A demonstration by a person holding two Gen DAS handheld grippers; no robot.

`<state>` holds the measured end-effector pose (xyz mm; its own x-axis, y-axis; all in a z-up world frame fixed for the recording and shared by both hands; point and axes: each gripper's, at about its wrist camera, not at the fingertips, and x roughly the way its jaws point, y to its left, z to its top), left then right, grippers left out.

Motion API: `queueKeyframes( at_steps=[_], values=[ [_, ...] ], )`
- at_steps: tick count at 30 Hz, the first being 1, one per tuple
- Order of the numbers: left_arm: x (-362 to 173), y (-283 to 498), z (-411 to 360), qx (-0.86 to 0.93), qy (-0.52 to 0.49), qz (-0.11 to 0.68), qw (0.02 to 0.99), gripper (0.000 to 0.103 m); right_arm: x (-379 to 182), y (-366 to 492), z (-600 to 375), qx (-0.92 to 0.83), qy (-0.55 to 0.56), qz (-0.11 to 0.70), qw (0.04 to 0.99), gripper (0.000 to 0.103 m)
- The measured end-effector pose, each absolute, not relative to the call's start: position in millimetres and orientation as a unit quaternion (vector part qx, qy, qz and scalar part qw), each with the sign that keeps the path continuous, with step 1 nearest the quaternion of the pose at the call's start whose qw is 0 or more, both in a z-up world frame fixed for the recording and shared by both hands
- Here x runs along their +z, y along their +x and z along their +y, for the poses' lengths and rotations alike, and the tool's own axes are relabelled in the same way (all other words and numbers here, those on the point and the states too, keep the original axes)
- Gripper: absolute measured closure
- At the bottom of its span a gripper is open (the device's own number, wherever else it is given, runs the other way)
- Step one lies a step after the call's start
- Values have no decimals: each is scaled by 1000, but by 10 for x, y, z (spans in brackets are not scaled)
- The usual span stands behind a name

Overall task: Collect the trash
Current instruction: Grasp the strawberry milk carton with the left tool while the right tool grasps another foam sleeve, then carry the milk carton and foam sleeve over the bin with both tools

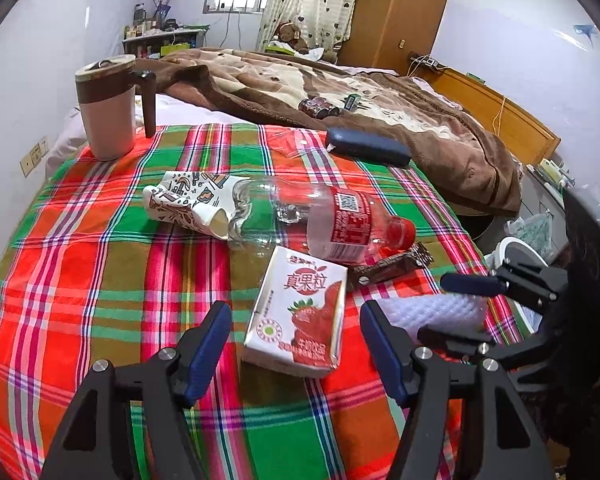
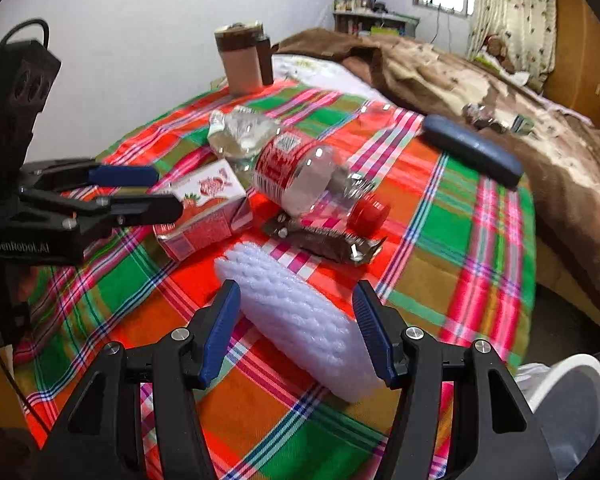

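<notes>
Spread wide, left gripper (image 1: 296, 344) astride strawberry carton (image 1: 300, 312) lettered 真果粒, right gripper (image 2: 296, 336) likewise spread astride white foam pad (image 2: 300, 320) just right of carton; beyond carton, red-labelled bottle (image 1: 320, 220), brown wrapper (image 1: 388, 266).

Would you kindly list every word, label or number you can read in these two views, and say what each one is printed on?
"真果粒": large red characters on the strawberry milk carton.
"GenRobot.AI": white lettering on the body of the left claw, seen from the right wrist view.
Plastic bottle: red label with a QR code and white print, too small to read.
Brown snack wrapper: print too blurred to read.
Carton's small print: unreadable.
</notes>
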<state>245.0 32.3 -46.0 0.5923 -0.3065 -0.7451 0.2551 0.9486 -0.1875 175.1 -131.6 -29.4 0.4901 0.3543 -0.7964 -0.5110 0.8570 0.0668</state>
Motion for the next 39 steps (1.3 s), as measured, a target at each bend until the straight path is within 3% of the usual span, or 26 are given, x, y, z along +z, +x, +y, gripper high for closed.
queueKeyframes(
  at_steps=[20,24,27,32,34,39],
  values=[
    [-703,2626,274,-170,-36,451,876,37,-241,1471,-1414,179,-75,455,869,43],
    [-708,2609,269,-173,-38,445,878,42,-270,1522,-1485,169,-50,457,872,44],
    [-701,2594,256,-175,-38,440,880,43,-278,1538,-1526,166,-32,456,874,57],
    [-679,2555,258,-172,-39,435,883,43,-274,1544,-1562,160,-12,448,879,63],
    [-666,2537,261,-169,-40,433,885,43,-271,1540,-1587,156,-6,447,881,72],
    [-636,2444,229,-171,-36,428,887,43,-260,1510,-1600,159,2,445,882,75]
  ],
)
